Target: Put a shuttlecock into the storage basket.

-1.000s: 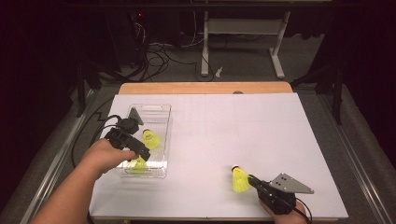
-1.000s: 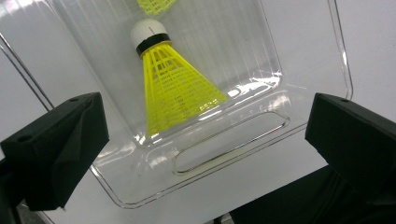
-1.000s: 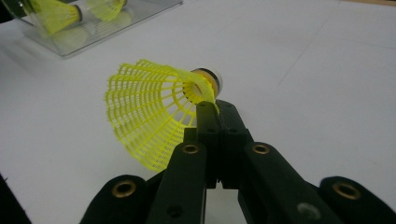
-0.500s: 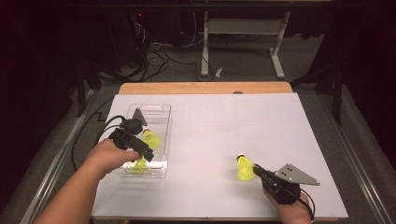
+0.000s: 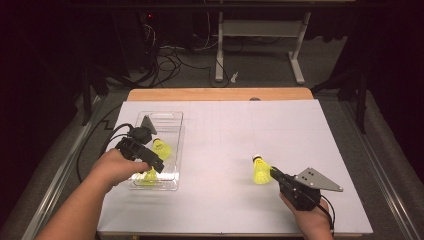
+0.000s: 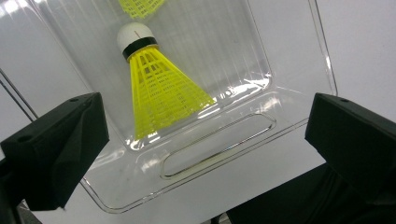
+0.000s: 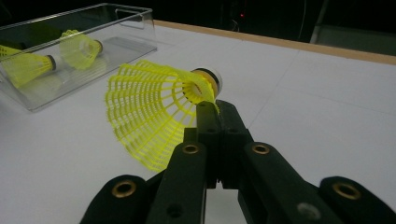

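The right gripper [image 5: 270, 171] pinched the yellow plastic shuttlecock [image 5: 260, 172] by its skirt edge, just above the white table [image 5: 225, 140]. Next it probably needed carrying to the clear plastic box [image 5: 172, 150], where the left gripper [image 6: 205, 135] waited, jaws spread wide.

Tool [image 7: 211, 106] clamped on yellow shuttlecock [image 7: 149, 112] skirt; clear box [image 7: 116, 28] beyond.

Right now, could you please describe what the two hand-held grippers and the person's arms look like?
Both are matte black. The left hand-held gripper has broad blocky pads and a black cable looping off the table's edge. The right hand-held gripper has slim jaws on linked bars with brass-coloured pivots and carries a grey three-cornered plate. The forearms are bare, no sleeves.
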A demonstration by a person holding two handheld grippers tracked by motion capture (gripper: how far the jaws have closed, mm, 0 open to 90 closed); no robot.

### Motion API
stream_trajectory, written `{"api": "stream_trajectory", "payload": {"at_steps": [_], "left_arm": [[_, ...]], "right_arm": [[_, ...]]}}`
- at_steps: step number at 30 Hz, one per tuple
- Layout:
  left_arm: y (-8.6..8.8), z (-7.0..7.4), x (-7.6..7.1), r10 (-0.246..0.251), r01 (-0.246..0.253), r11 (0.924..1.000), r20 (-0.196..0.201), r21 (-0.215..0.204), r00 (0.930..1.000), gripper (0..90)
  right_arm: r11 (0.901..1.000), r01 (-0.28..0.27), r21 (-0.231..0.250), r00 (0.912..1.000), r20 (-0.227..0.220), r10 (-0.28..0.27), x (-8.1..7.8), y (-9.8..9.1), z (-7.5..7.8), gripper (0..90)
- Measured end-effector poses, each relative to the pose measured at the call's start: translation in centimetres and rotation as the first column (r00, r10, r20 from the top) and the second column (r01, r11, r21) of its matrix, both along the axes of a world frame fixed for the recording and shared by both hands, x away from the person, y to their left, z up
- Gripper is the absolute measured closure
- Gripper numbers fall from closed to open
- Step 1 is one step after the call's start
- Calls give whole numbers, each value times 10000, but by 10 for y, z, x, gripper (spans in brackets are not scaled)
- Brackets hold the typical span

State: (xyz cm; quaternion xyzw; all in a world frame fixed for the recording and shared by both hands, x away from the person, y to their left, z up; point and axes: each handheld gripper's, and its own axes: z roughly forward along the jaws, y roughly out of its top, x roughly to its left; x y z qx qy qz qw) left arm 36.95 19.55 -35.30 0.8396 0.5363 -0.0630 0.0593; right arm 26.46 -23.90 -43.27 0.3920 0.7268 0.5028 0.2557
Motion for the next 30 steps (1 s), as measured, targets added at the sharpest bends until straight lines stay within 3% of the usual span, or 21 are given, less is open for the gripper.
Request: {"api": "stream_trajectory", "payload": {"at_steps": [11,30], "left_arm": [[-17,4,1,-299,299,9995,-14,-124,9996,10],[-69,4,0,-1116,1113,9937,-184,-160,9936,15]], "right_arm": [[10000,-15,-42,9999,134,16,14,12,3,900],[9999,-22,155,9999,102,21,25,29,1,900]]}}
